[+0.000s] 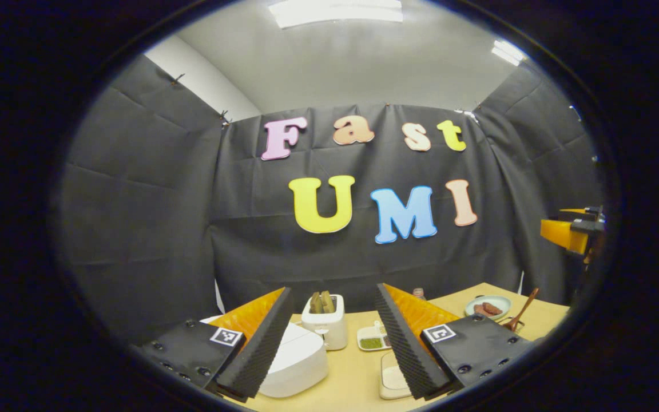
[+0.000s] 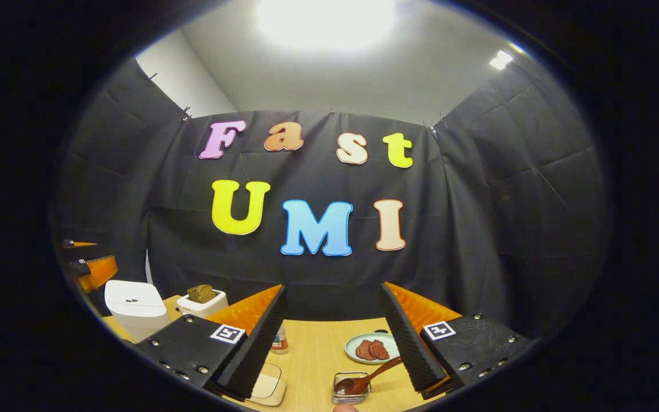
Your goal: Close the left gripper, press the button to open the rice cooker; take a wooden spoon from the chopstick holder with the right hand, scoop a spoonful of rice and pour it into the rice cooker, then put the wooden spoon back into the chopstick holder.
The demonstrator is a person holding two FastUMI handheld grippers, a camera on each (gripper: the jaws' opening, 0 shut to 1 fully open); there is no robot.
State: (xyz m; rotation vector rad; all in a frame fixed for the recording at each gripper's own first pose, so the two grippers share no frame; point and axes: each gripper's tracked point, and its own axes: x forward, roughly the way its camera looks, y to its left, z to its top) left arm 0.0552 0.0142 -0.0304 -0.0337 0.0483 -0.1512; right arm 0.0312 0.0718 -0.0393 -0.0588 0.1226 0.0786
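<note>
A white rice cooker (image 1: 298, 361) with its lid down sits just under my left gripper's left finger; it also stands at the far left in the right gripper view (image 2: 133, 304). My left gripper (image 1: 334, 290) is open, with nothing between its fingers. A wooden spoon (image 2: 366, 377) leans in a small wire chopstick holder (image 2: 352, 390) right below my open right gripper (image 2: 333, 286), close to its right finger. From the left gripper view the spoon (image 1: 523, 312) stands at the right of the table. A shallow white rice container (image 1: 393, 379) lies between the cooker and the holder.
A white toaster (image 1: 324, 327) holding bread stands behind the cooker. On the wooden table (image 2: 312, 355) are a small dish of green bits (image 1: 372, 342), a pale green plate of red meat (image 2: 370, 348) and a small bottle (image 2: 278, 341). Black cloth walls close three sides.
</note>
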